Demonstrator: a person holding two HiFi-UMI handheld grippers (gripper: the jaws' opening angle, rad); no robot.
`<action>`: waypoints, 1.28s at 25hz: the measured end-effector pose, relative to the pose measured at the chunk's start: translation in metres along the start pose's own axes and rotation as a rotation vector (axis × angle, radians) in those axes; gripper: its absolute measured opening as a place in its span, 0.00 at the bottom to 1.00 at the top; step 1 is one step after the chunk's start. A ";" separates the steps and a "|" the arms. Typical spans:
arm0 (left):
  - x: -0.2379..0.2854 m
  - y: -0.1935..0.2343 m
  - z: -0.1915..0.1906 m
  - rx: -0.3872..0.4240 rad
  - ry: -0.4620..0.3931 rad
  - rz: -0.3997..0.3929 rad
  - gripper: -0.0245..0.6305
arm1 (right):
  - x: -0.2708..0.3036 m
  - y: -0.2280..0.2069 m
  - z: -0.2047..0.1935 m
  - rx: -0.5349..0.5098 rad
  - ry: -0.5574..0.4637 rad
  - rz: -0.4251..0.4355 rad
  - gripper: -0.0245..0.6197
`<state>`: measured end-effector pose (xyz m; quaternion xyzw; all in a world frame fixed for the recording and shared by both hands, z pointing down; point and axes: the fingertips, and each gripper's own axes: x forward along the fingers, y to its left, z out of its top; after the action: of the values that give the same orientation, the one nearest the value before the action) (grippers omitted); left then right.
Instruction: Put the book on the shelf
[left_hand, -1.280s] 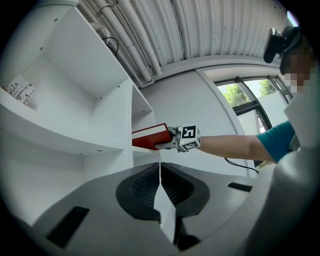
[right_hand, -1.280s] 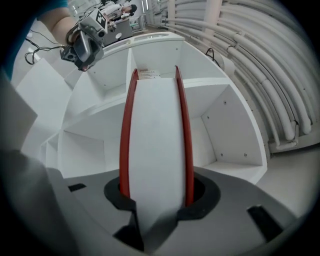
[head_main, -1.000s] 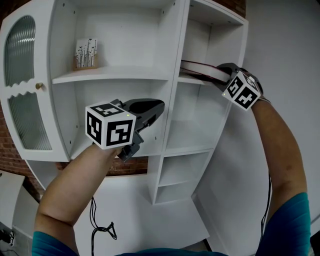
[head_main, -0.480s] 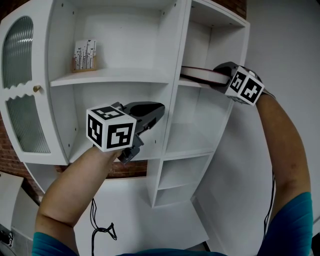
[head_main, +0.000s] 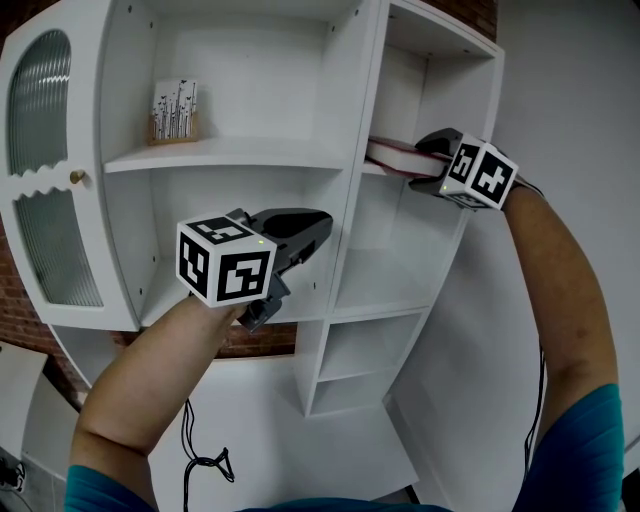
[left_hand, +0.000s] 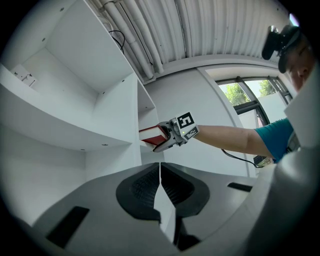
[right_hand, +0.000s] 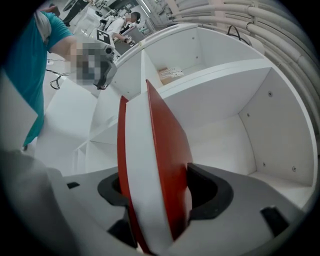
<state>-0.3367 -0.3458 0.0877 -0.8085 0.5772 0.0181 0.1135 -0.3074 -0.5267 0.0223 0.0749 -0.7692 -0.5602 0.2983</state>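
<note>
The book (head_main: 393, 154), red-covered with white pages, lies on the upper right shelf (head_main: 372, 170) of the white cabinet, its outer end between the jaws of my right gripper (head_main: 428, 152). In the right gripper view the book (right_hand: 155, 160) fills the gap of my right gripper (right_hand: 160, 194); the jaws are opening and a thin gap shows beside the red cover. My left gripper (head_main: 318, 226) hovers shut and empty before the middle compartment. From the left gripper view, my left gripper (left_hand: 160, 172) has its jaws together, with the book (left_hand: 151, 134) far off.
A small patterned box (head_main: 173, 108) stands on the upper left shelf. A ribbed glass door (head_main: 40, 170) closes the cabinet's left side. Open compartments lie under the book's shelf. A black cable (head_main: 200, 455) trails on the white floor below.
The right gripper has turned and shifted slightly left, and the book now sits a little deeper and flatter on the shelf. The left gripper has hardly moved.
</note>
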 end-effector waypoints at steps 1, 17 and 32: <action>-0.001 0.001 -0.001 -0.001 0.001 0.000 0.07 | 0.004 0.001 0.001 0.001 0.001 0.005 0.46; -0.010 0.018 -0.012 -0.026 0.002 0.004 0.07 | 0.033 -0.004 0.010 0.052 -0.039 0.081 0.52; -0.006 0.002 -0.007 -0.027 0.002 -0.028 0.07 | -0.007 -0.007 0.010 0.125 -0.135 -0.077 0.52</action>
<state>-0.3415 -0.3422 0.0956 -0.8178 0.5658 0.0235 0.1022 -0.3082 -0.5178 0.0117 0.0849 -0.8176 -0.5258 0.2187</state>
